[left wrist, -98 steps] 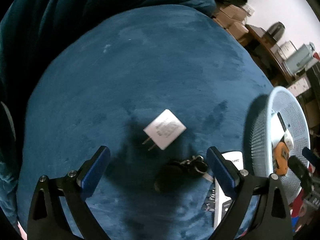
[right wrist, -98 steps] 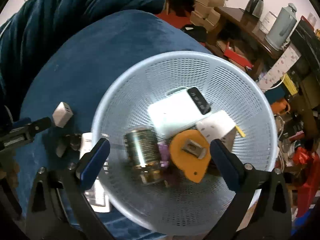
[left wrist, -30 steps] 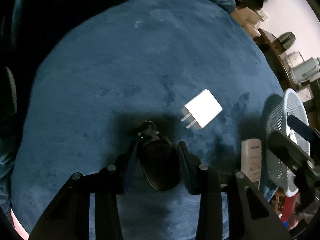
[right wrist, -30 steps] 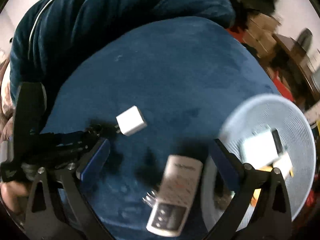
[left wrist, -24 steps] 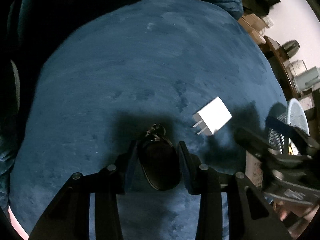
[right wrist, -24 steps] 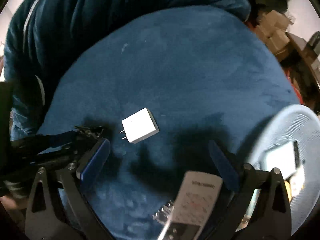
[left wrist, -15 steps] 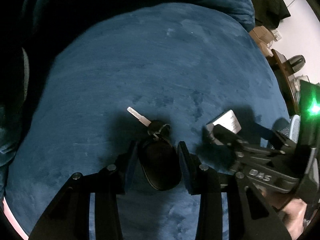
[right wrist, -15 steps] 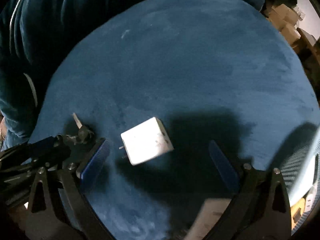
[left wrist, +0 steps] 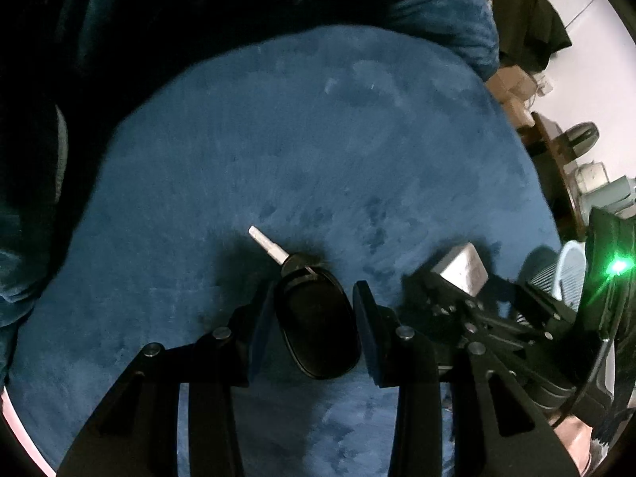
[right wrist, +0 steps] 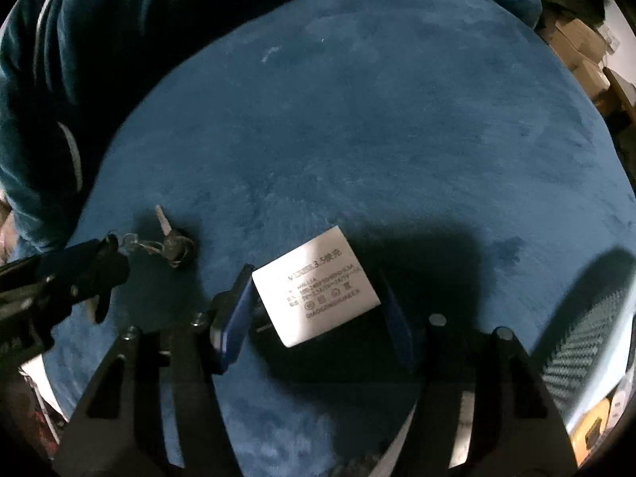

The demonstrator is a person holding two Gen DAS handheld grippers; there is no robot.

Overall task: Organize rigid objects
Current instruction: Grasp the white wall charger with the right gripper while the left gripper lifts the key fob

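While the black key fob sits pinched between the left gripper fingers, its silver key blade sticks out past the fingertips toward upper left, over the blue plush cushion. Both blue pads contact the fob's sides, so left is clamped on it. In the right wrist view the same left gripper comes in from the left edge, with the key blade and a small ring and black key head hanging off its tip just above the cushion.

White charger block is between the right gripper fingers, printed label face up, tilted, metal prongs pointing down-left toward the left finger. Left pad touches the charger's edge. Right finger is in shadow and blurred, so contact on that side is unclear; cannot tell if the grip is fully closed. From the left wrist view the right gripper is seen with the charger at its tip, just right of the left gripper's right finger.

Pale blue mesh basket sits at the lower right edge of the cushion, an orange item partly visible inside. Same basket rim shows behind the right gripper body, near its green LED. Dark blue blanket piled beyond the cushion, top and left. Cardboard boxes at upper right.
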